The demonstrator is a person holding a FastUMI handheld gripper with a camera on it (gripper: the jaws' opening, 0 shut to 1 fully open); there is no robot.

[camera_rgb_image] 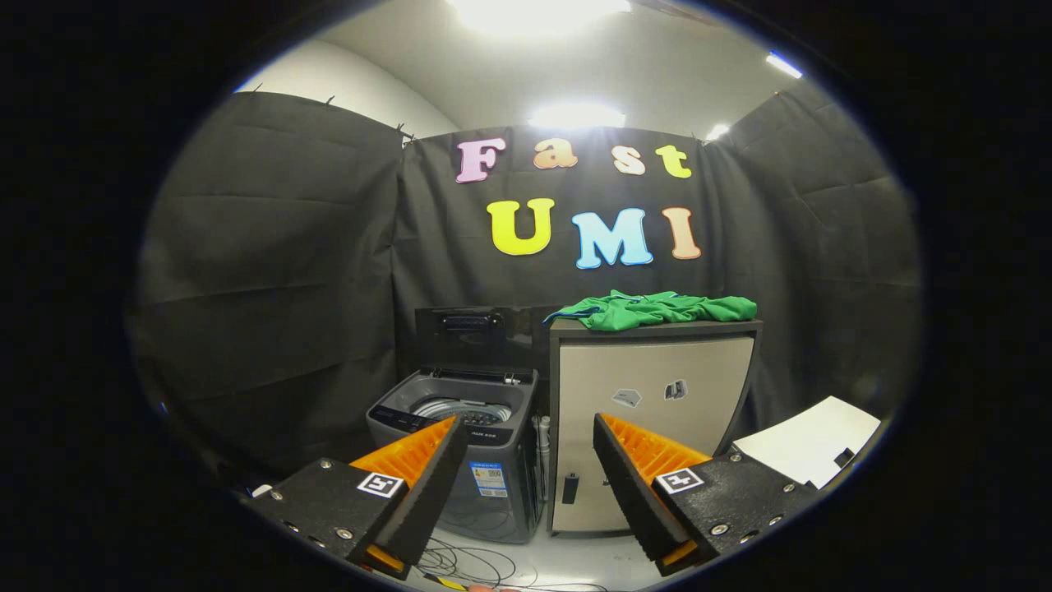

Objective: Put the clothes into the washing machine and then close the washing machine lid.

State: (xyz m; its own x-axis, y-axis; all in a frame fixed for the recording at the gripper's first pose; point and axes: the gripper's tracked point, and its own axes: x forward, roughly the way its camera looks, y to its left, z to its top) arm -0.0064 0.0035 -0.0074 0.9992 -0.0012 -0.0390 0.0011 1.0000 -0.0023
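A green garment (653,309) lies crumpled on top of a small fridge-like cabinet (649,411), well beyond my fingers. To the cabinet's left stands a grey top-loading washing machine (460,460) with its dark lid (470,333) raised upright and the steel drum (460,409) showing. My gripper (530,448) is open, fingers wide apart with nothing between them, and held back from both the machine and the cabinet. The left fingertip lines up with the machine's front, the right one with the cabinet door.
Cables (468,563) lie on the pale floor in front of the washing machine. A white sheet or board (809,440) leans to the right of the cabinet. Black cloth walls close in the booth on all sides.
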